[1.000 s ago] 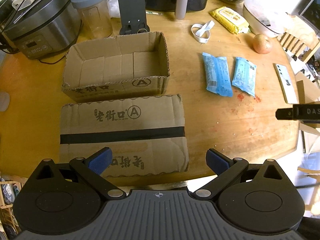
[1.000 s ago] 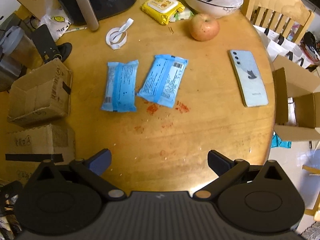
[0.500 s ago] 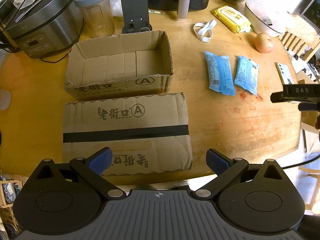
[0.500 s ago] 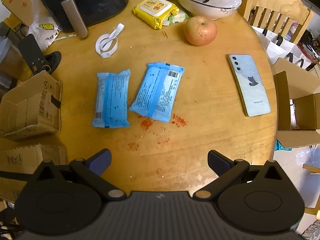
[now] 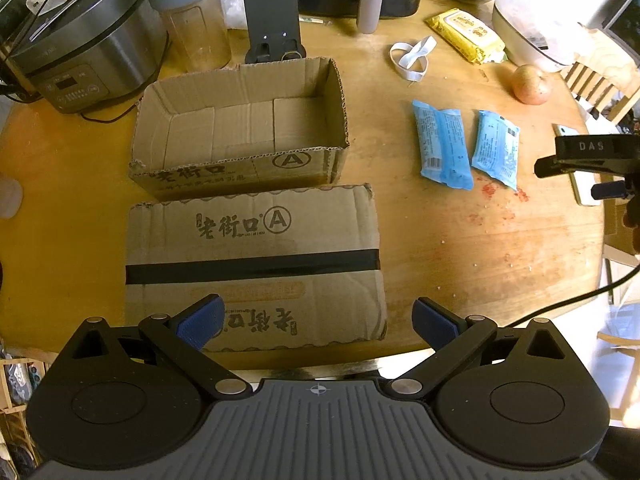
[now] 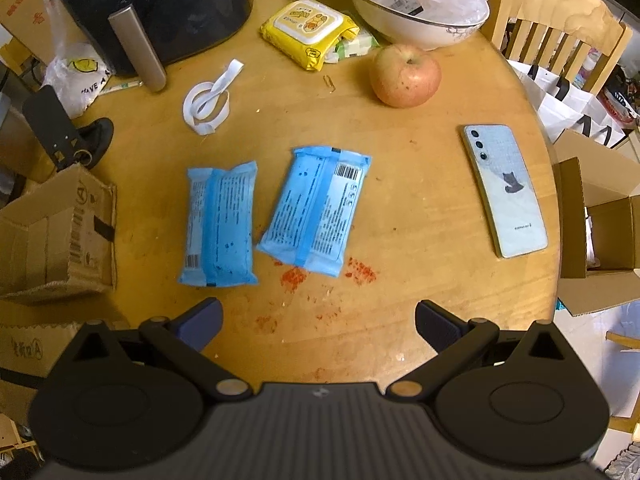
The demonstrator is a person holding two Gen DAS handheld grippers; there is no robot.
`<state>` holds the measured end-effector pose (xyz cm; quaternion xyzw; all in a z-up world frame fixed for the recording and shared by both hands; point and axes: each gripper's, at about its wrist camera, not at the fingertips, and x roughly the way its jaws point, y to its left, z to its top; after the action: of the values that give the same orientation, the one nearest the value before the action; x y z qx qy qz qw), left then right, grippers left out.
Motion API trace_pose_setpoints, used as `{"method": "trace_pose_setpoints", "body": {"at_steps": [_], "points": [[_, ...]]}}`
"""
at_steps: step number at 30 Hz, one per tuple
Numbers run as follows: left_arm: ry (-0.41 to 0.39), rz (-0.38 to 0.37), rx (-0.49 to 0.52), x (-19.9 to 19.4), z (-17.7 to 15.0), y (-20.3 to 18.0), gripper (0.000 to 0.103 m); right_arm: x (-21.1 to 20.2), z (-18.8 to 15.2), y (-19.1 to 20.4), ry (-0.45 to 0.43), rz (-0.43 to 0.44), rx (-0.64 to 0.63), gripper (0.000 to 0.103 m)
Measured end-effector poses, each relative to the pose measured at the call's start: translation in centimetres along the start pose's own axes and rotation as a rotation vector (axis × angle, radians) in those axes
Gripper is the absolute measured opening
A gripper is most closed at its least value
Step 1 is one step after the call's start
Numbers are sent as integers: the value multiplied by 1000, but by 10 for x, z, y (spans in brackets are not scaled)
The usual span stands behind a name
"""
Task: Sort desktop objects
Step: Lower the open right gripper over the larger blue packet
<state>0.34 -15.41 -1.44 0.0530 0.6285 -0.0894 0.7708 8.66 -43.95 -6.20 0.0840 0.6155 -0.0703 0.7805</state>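
Two blue packets lie side by side on the round wooden table, the left packet (image 6: 219, 226) and the right packet (image 6: 318, 210); both also show in the left wrist view (image 5: 442, 144) (image 5: 496, 148). An open cardboard box (image 5: 240, 120) stands empty behind a closed, taped box (image 5: 252, 260). My right gripper (image 6: 318, 322) is open and empty, just short of the packets. My left gripper (image 5: 318, 320) is open and empty over the closed box's near edge.
An apple (image 6: 405, 76), a phone (image 6: 505, 190) face down, a yellow wipes pack (image 6: 308, 32), a white tape loop (image 6: 208, 102) and a bowl (image 6: 416, 20) lie on the right half. A rice cooker (image 5: 80, 36), shaker bottle (image 5: 192, 12) and phone stand (image 5: 272, 24) stand at the back. Red crumbs lie near the packets.
My right gripper has moved forward towards the blue packets. My left gripper has pulled back slightly. Both grippers stay open.
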Motion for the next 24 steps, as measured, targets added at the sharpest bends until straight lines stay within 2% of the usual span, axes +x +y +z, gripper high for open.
{"method": "trace_pose_setpoints", "body": {"at_steps": [16, 24], "points": [[14, 5, 0, 4, 5, 0, 103, 31, 37, 0, 118, 11, 33, 103], [22, 8, 4, 5, 7, 0, 103, 39, 57, 5, 117, 5, 33, 103]]}}
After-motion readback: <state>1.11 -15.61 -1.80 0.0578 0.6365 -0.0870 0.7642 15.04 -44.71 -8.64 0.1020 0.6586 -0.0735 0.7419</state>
